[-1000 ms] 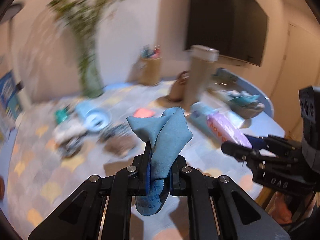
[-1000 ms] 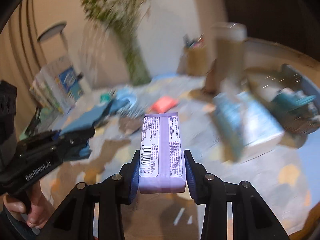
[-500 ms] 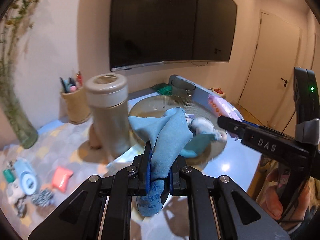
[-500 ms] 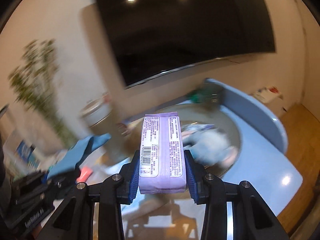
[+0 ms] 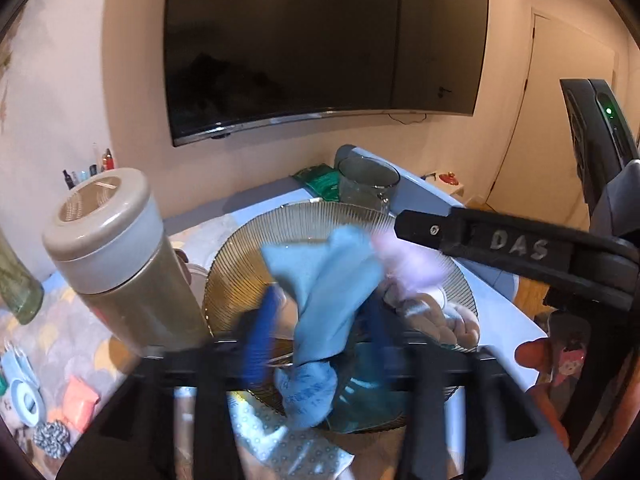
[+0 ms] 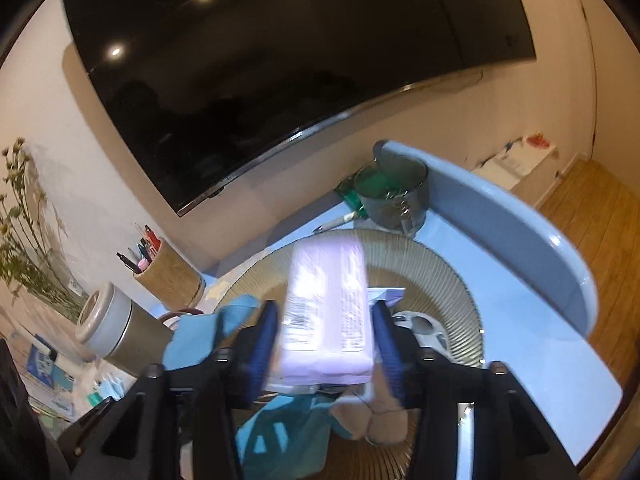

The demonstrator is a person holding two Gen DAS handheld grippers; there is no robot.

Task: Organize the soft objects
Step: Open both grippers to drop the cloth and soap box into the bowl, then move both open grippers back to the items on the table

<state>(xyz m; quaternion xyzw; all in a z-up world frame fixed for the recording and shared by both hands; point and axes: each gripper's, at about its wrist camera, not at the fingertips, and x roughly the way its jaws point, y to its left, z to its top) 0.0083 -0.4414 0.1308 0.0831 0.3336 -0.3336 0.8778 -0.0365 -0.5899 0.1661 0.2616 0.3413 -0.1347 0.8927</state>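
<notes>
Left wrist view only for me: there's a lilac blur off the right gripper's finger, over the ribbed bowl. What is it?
Observer: A purple pack with a printed label and barcode. It sits between the right gripper's blue pads, above the ribbed bowl. Blur hides whether they clamp it.
Operator: What do the pens behind the tumbler stand in?
Observer: A round wooden pen holder, just beyond the tumbler.
Operator: Anything near the glass mug I'm missing?
Observer: A white pen lies on the table just left of the glass mug.
</notes>
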